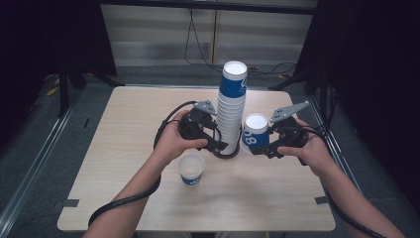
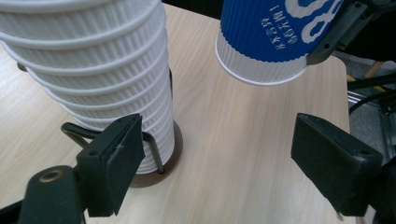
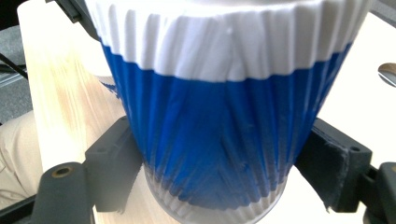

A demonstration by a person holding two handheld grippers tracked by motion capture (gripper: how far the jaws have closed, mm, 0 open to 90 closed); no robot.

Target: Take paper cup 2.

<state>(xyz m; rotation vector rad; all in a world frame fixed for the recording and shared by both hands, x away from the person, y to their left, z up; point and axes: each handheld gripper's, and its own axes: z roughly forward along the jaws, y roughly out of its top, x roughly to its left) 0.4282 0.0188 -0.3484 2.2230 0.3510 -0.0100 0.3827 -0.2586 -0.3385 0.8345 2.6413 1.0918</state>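
The right gripper [image 1: 261, 147] is clamped on a blue-and-white cup [image 1: 256, 131], both jaws pressed into its ribbed blue wall in the right gripper view, and holds it upright just right of the stack [image 1: 231, 110] of nested cups that stands on a dark round holder [image 1: 225, 154] at the middle of the table [image 1: 124, 148]. In the left gripper view the cup [image 2: 268, 37] hangs clear of the wood, its white bottom rim above the table surface. The left gripper [image 1: 218, 144] sits at the foot of the stack with its jaws spread wide and nothing between them — one pad [image 2: 122, 156] just beside the lowest cups and the holder's wire loop, the other well clear. The step in hand looks like carrying the held cup away from the stack; it would go best with a firm but gentle squeeze, since the thin wall already creases under the jaws, and with the cup kept level. The left gripper would do well to steady the stack low down, as a tall stack tips easily. A third cup [image 1: 191, 169] stands open side up in front of the stack, nearer the person. Print on the held cup reads as large white "8"-like figures and a line of small characters — too small to read.
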